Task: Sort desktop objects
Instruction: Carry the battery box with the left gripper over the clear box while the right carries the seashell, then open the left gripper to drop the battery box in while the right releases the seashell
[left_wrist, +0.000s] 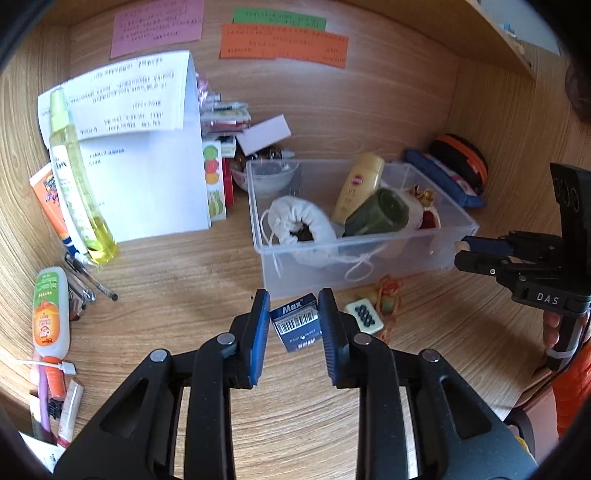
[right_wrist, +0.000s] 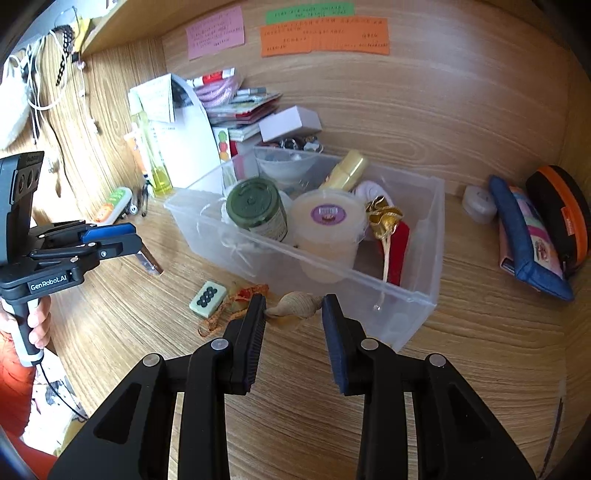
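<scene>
1. The left gripper (left_wrist: 293, 301) stands open, its blue pads on either side of a small blue box (left_wrist: 296, 326) printed "Max" with a barcode; the box lies flat on the wooden desk (left_wrist: 192, 266) and the pads do not press on it.
2. Just right of that box lie a pale green tile (left_wrist: 365, 313) with dark dots and a tangle of orange cord (left_wrist: 388, 295).
3. The right gripper (right_wrist: 293, 306) is also spread wide, holding nothing. A tan seashell (right_wrist: 295, 304) rests on the desk between its fingertips, close to the front wall of the clear plastic bin (right_wrist: 413, 295).
4. In the right wrist view the tile and cord sit left of the shell.
5. The bin holds a dark green jar (right_wrist: 256, 208) lying tilted, a round tub with a purple label (right_wrist: 327, 221), a cream bottle (right_wrist: 349, 170), a white drawstring pouch (left_wrist: 303, 225), a gold and red ornament (right_wrist: 388, 221) and a small clear bowl (right_wrist: 286, 166).
6. Right of the bin, well apart from it, a blue pouch (right_wrist: 524, 236) leans against a black and orange case (right_wrist: 561, 210).
7. Left of the bin stand white papers (left_wrist: 147, 147), a yellow spray bottle (left_wrist: 77, 177) and a glue bottle (left_wrist: 50, 310).
8. Pink, green and orange notes (right_wrist: 325, 35) are stuck to the back panel.
</scene>
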